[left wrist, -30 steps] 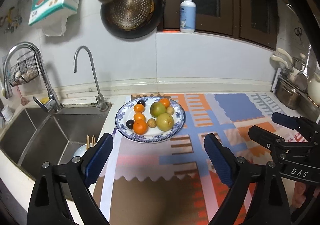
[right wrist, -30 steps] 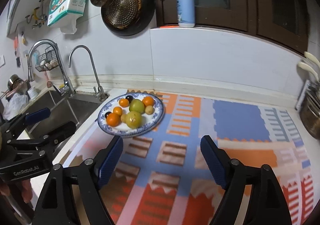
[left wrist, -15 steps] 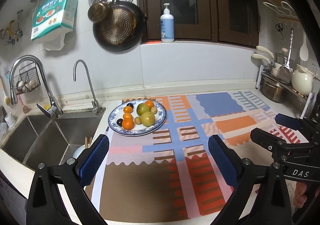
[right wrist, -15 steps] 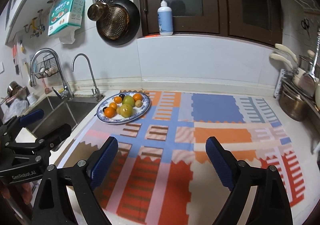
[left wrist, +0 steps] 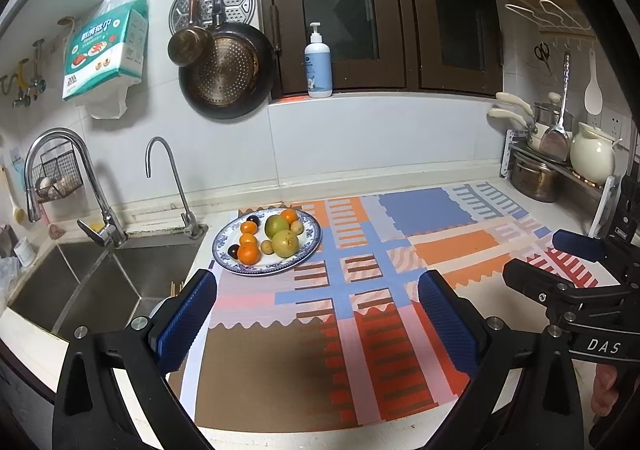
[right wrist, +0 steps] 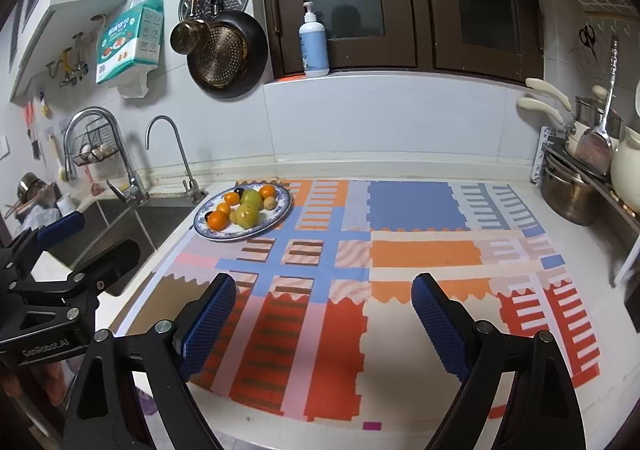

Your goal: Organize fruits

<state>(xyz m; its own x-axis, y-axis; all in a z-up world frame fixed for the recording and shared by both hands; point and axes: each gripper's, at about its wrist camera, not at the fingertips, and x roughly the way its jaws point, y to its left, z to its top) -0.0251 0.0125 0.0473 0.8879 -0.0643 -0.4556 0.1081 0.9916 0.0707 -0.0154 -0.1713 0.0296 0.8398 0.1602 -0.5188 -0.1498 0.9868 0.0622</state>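
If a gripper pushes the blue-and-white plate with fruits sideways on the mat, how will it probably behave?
The blue-and-white patterned plate looks ceramic, so probably stiff, fairly heavy and breakable. Its round fruits, such as the large green fruit and the front orange, lie loose and may roll. It sits near the steel sink, so a push that way seems risky.

Both cameras sit back by the front edge of the counter, looking along their own wide-open fingers toward the back wall, the left gripper (left wrist: 316,310) nearer the sink (left wrist: 100,282), the right gripper (right wrist: 320,314) further right, and both see the plate (left wrist: 306,256) (right wrist: 280,216) by the mat's (left wrist: 400,250) (right wrist: 400,250) back left corner.
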